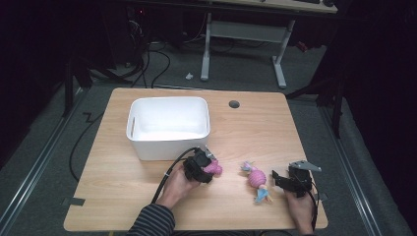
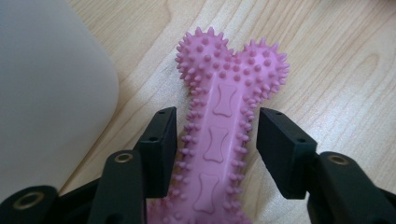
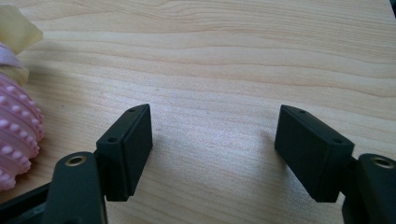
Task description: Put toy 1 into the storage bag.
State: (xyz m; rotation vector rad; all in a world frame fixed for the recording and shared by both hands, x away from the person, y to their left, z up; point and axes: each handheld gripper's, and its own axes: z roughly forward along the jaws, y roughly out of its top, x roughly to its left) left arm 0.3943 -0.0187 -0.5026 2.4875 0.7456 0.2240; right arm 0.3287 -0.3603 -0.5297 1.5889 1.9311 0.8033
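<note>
Left gripper point(image 1: 209, 164) at the near middle of the table point(image 1: 275, 128), just in front of the white bin point(image 1: 168, 127), held by the left hand point(image 1: 178, 184) with a striped sleeve point(image 1: 152, 221) behind it. Jaws part-open around the shaft of a pink spiky bone toy point(image 2: 224, 126), which lies flat on the wood: left jaw touching or nearly touching the spikes, right jaw with a small gap, so straddling it, not clamped. Knobbed end of the bone point(image 1: 214, 168) sticking out past the jaws to the right in the high view. Rounded white bin corner point(image 2: 46, 93) close on the left in the left gripper view. Black cable point(image 1: 164, 179) trailing from the gripper back toward the near edge. Right gripper point(image 1: 276, 178) at the near right of the table, in the right hand point(image 1: 301, 206), grey three-cornered plate point(image 1: 305, 165) on top. Jaws spread wide, nothing between them but bare wood, low over the table point(image 3: 224, 60). Second toy point(image 1: 256, 179), pink ribbed ball with light blue and yellow bits, lying between the two grippers, just left of the right gripper and apart from it; edge of it point(image 3: 16, 135) at the left of the right gripper view. Bin on the far left half of the table, looks empty inside. Small dark round hole point(image 1: 234, 104) in the tabletop to the right of the bin.
</note>
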